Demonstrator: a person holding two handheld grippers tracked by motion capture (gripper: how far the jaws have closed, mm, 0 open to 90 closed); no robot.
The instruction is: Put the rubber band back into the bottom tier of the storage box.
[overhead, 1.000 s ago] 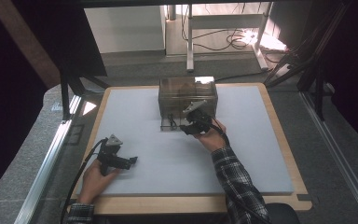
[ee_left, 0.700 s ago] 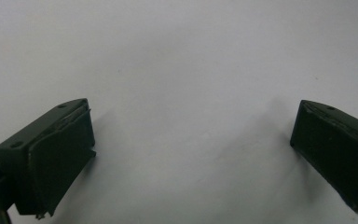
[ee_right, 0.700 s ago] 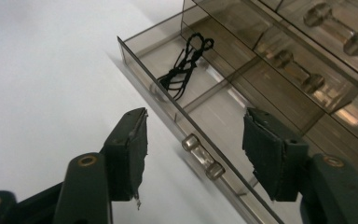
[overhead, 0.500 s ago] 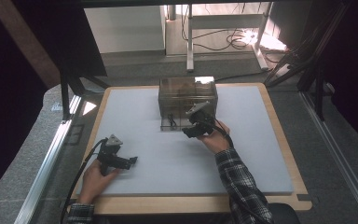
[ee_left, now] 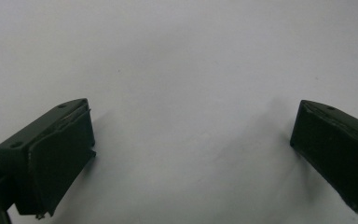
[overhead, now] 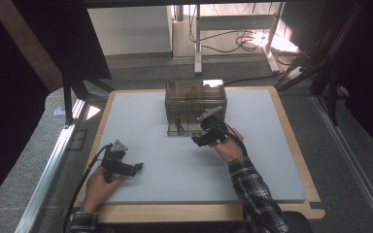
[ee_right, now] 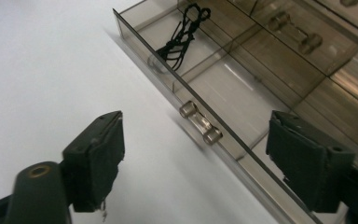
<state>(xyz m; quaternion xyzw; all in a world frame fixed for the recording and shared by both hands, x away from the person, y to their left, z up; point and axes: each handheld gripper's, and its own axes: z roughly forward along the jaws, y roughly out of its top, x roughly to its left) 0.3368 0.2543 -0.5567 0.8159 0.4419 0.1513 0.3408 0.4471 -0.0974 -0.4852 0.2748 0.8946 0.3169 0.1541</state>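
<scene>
Currently, in the high view, the right gripper (overhead: 198, 141) is seen just in front of a smoky clear drawer box (overhead: 195, 100) standing on the white desk (overhead: 175, 170). The bottom drawer (overhead: 184, 129) is pulled out toward the gripper, its front just beyond the fingertips. A black cord (overhead: 178, 125) is seen lying in the drawer's left compartment, to the left of the gripper. The right hand (overhead: 228, 145) is laid on the desk behind the gripper, a plaid sleeve (overhead: 252, 194) trailing back. The left gripper (overhead: 137, 168) is held well apart from the box, low over bare desk, with the left hand (overhead: 99, 187) behind it and a cable trailing down.

Next, in the left gripper view, the jaws are seen standing wide apart with nothing between them; plain white desk (ee_left: 191, 70) is seen ahead.

Lastly, in the right gripper view, the jaws are spread apart and have just been opening, with nothing clamped. The drawer's clear handle (ee_right: 200, 123) is seen between them but a little ahead, untouched by either pad. The drawer front (ee_right: 177, 88) runs diagonally across the gap. The black cord (ee_right: 184, 30) is seen farther ahead, inside the far compartment; the compartment nearest the gripper holds nothing. Upper drawers of the box (ee_right: 307, 42) are seen beyond the right jaw.
</scene>
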